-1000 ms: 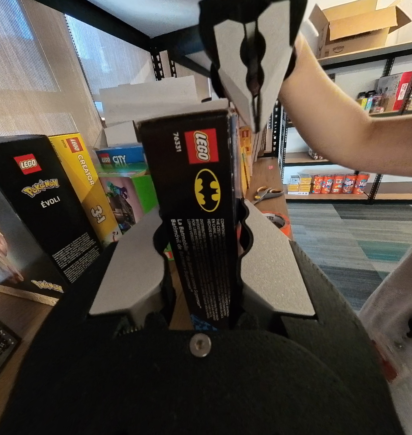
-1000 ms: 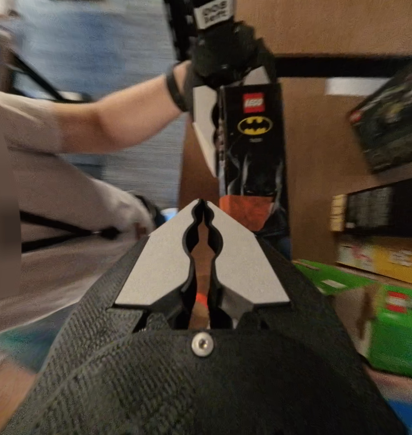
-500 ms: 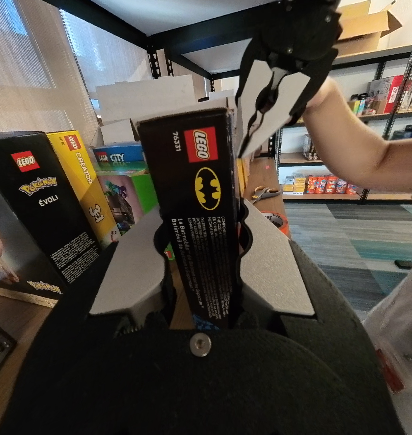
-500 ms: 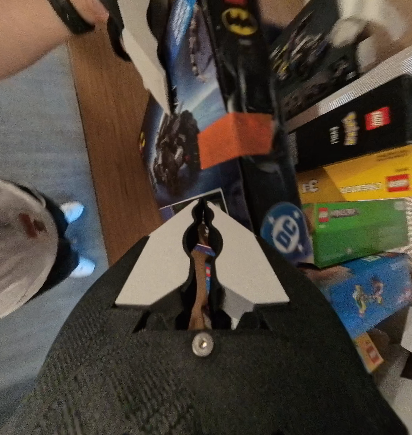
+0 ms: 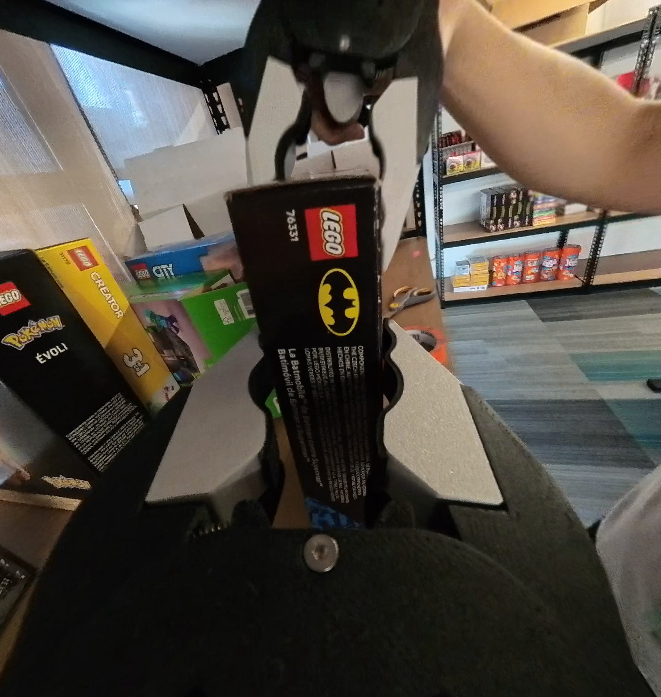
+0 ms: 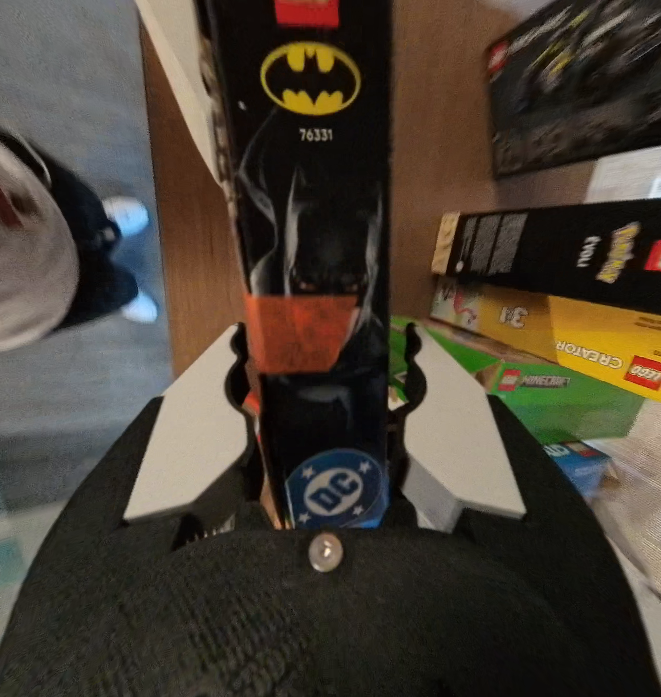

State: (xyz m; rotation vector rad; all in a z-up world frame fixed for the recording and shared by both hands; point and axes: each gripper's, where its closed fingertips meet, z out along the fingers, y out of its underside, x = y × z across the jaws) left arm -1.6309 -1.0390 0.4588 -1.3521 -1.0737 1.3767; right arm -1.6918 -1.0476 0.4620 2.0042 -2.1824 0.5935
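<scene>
A tall black toy box with a yellow bat emblem (image 5: 321, 339) stands upright between the fingers of my left gripper (image 5: 321, 332), which is shut on its lower part. My right gripper (image 5: 329, 177) comes down from above. It is open and its two fingers straddle the box's top end. In the right wrist view the right gripper (image 6: 325, 328) has the same box (image 6: 314, 188) running between its fingers, with a small gap on each side. A patch of orange tape (image 6: 298, 332) is on that face of the box. A bare forearm (image 5: 548, 113) holds the right gripper.
A black box (image 5: 38, 339), a yellow box (image 5: 106, 313), a green box (image 5: 215, 317) and a blue box (image 5: 182, 264) stand at the left on the wooden tabletop (image 6: 193, 226). Scissors (image 5: 408, 296) and an orange tape roll (image 5: 429, 339) lie beyond. Stocked shelves (image 5: 529, 226) stand at the right. Left tips to right tips: about 7 centimetres.
My right gripper swung from beside the box to above it, opened, and now straddles the box's top end. My left gripper kept its hold and stayed in place.
</scene>
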